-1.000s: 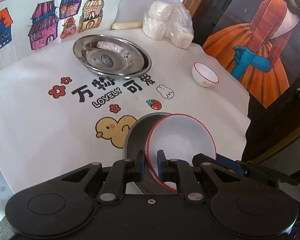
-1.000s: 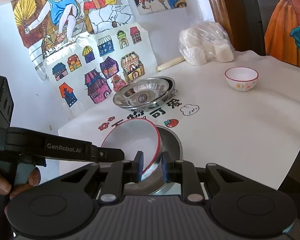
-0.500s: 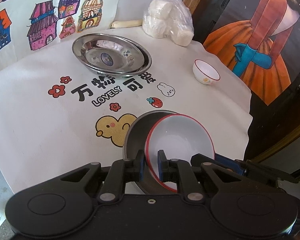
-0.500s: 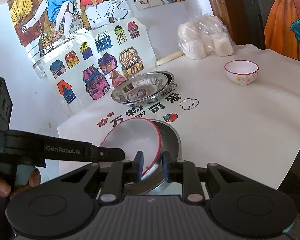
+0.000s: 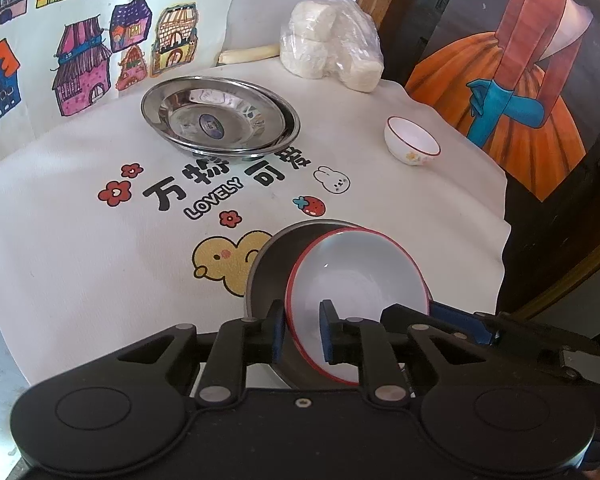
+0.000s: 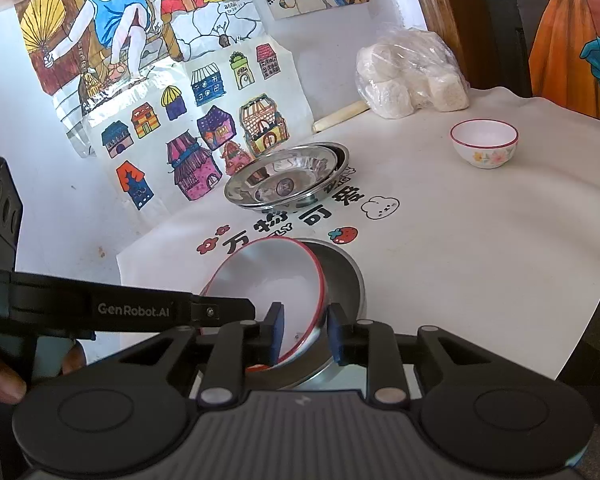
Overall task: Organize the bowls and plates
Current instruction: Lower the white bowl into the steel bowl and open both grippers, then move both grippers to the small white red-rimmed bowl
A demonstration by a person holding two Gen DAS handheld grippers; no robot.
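bare cloth left, small bowl right

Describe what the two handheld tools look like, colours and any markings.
Both are matte black plastic with two round discs, silver pivot pins and blue pads on the fingers. The right tool has a grey ribbed top. The left tool shows white "GenRobot.AI" lettering on its arm in the right wrist view.
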